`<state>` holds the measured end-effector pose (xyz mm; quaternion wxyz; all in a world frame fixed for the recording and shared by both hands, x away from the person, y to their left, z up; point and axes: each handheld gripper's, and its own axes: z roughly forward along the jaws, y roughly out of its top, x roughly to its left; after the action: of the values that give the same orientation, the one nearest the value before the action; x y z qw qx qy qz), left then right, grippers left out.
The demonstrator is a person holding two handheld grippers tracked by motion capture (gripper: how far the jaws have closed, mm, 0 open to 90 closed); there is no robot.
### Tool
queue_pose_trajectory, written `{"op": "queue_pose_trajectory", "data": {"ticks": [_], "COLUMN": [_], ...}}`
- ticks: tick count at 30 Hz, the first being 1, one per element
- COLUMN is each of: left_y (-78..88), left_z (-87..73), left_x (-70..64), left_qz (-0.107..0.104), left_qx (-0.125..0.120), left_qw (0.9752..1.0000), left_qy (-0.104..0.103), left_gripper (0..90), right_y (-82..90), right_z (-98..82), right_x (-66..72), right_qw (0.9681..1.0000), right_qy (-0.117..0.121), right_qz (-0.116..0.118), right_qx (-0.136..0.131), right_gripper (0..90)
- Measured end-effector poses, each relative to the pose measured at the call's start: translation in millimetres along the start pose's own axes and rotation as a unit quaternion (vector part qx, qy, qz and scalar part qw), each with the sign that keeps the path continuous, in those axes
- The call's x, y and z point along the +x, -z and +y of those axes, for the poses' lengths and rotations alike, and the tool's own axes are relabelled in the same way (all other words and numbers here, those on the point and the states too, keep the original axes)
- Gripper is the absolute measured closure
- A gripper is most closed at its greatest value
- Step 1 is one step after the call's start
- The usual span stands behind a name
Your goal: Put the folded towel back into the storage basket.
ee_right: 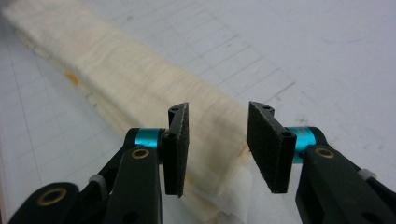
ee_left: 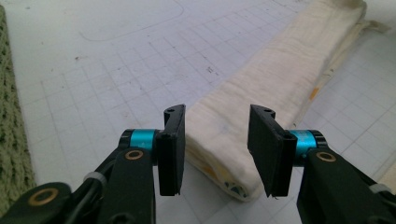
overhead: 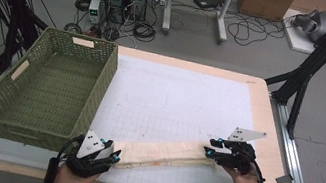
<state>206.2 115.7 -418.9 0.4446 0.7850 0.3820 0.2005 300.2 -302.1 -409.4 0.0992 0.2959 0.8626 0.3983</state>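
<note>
— From the high view: the folded cream cloth [overhead: 168, 153] lies low centre on the gridded mat [overhead: 175, 98]; left gripper [overhead: 115, 156] at its lower-left end, right gripper [overhead: 209, 148] at its right end; green basket [overhead: 50, 87] upper left.

— Left gripper view: jaws apart, cloth end [ee_left: 219, 140] between them, untouched.

— Right gripper view: same; jaws parted, cloth [ee_right: 140, 79] running to upper left, pads clear.

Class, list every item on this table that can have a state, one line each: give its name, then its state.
Cloth: folded into a long narrow strip, lying flat on the mat.
Basket: upright, nothing visible inside.
Left tool: open, jaws either side of the cloth's end, not pressing it.
Right tool: open, jaws above the cloth's other end, not gripping.
</note>
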Motion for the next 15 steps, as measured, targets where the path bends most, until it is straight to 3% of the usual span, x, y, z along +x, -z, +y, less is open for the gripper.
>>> {"op": "queue_pose_trajectory", "data": {"ticks": [5, 10, 15], "left_y": [-17.1, -34.1, -35.2], "left_z": [1.7, -3.7, -4.6], "left_x": [1.6, 4.9, 7.5], "left_qz": [-0.024, -0.030, -0.032], "left_qx": [0.029, 0.080, 0.078], "left_qw": [0.9992, 0.9962, 0.9963], "left_qy": [-0.013, -0.017, -0.016], "left_gripper": [78.2, 84.4, 86.9], "right_y": [-14.1, -14.7, -6.8], "right_z": [-12.5, -15.5, -14.1], "right_x": [-2.5, -1.1, 0.7], "right_qw": [0.9988, 0.9981, 0.9984], "right_qy": [-0.007, 0.003, 0.007], "right_qz": [0.012, 0.028, 0.036], "right_qx": [0.047, 0.054, 0.043], "right_gripper": [70.6, 88.8, 89.4]}}
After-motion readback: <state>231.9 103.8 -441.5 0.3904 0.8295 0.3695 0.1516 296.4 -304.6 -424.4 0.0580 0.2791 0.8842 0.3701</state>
